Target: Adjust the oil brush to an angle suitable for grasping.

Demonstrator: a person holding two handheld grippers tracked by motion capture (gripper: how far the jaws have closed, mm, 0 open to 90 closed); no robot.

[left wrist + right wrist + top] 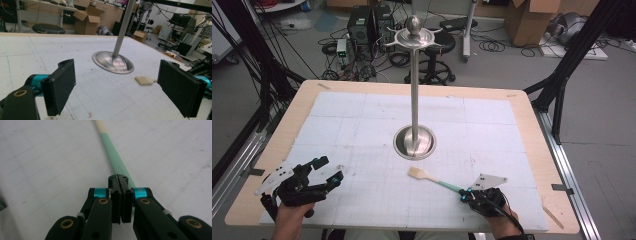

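High view: your right gripper [464,194] sits at the near right of the table [532,125], its jaws pressed together at the green handle end of a pastry brush [432,178]. The brush lies flat on the gridded white mat [362,125], bristle head pointing toward the round base of the tall steel hanging stand [414,100], near it but apart from it. The arms at the top of the stand carry nothing. Your left gripper [328,170] rests at the near left, jaws spread, holding nothing, well apart from the brush.

Left gripper view: the two black pads [60,87] stand wide apart over bare mat. Between them, farther off, you see the stand's domed base [113,62] and the pale bristle head of the brush [144,80] on the mat beside it.

Right gripper view: the jaws are fully closed, pad against pad. The green handle [112,155] runs away from the jaw tips and passes just to their right; whether the very end is pinched between the pads you cannot tell from here.

Progress, as judged: the brush is reached but not lifted. If it is meant for the stand, securing the grip, raising it and hanging it all remain.
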